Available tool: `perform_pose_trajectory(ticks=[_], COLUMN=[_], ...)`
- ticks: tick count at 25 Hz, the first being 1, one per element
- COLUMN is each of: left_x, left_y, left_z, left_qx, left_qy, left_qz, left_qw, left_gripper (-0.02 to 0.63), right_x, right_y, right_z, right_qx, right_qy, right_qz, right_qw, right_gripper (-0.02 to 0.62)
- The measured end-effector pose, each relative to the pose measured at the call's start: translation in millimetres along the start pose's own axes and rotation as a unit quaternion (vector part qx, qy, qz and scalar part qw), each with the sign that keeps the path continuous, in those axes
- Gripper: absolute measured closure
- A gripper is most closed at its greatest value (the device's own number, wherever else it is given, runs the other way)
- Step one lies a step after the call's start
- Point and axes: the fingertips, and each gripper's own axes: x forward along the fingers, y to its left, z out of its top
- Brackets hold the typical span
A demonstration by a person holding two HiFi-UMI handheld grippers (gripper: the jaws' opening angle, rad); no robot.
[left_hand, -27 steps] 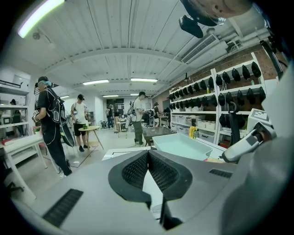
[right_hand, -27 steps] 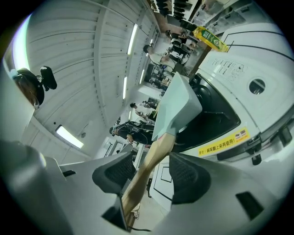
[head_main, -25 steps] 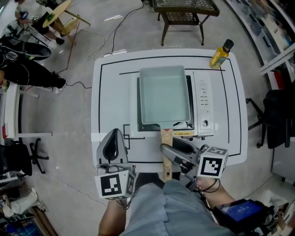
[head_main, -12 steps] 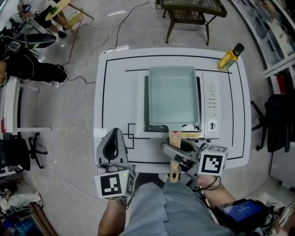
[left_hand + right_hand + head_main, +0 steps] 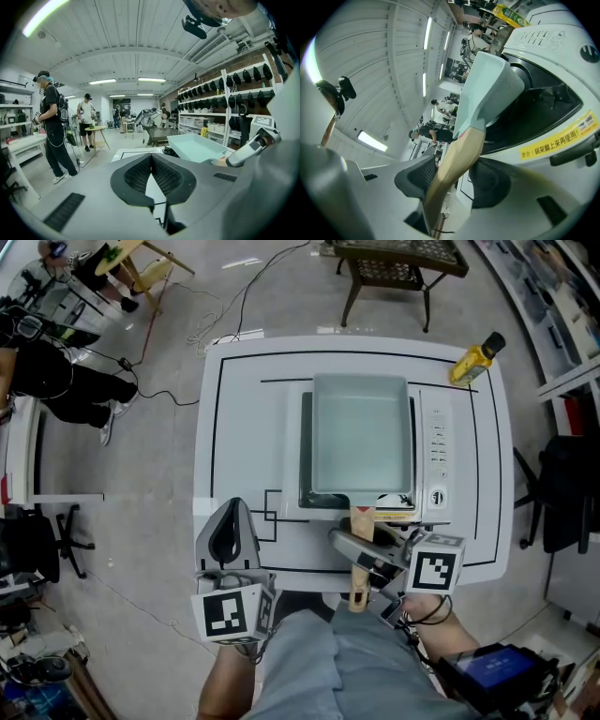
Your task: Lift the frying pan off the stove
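A pale green square frying pan [image 5: 361, 435] rests on the black-topped stove [image 5: 436, 451] in the middle of the white table. Its wooden handle [image 5: 360, 563] points toward me over the table's front edge. My right gripper [image 5: 362, 547] reaches in from the right and is shut on that handle. In the right gripper view the handle [image 5: 457, 159] runs between the two dark pads of the right gripper [image 5: 457, 182], with the pan [image 5: 487, 89] beyond. My left gripper [image 5: 232, 509] hovers at the table's front left, shut and empty; in its own view the left gripper [image 5: 151, 157] points past the pan [image 5: 197, 146].
A yellow oil bottle [image 5: 474, 359] stands at the table's far right corner. Black lines mark the white table [image 5: 248, 418]. Beyond it stand a dark metal side table [image 5: 398, 263], cables on the floor, office chairs and people at the left.
The head camera has shifted, so table and pan sit a little further right in the picture. The right gripper stays on the handle, and the left gripper holds its place.
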Motion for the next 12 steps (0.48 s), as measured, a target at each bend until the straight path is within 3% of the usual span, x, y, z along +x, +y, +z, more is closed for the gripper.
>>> perform_pose_trajectory(ticks=[12], left_x=[-1.7], left_y=[3.2], left_z=[2.8], left_qx=[0.0], left_qy=[-0.001], left_qz=[0.004], left_qw=[1.0], left_gripper=[0.588], right_x=[1.8], right_y=[2.4], right_z=[-1.9], right_qx=[0.009], right_qy=[0.013], right_qz=[0.009], right_qw=[1.0], right_gripper=[0.371])
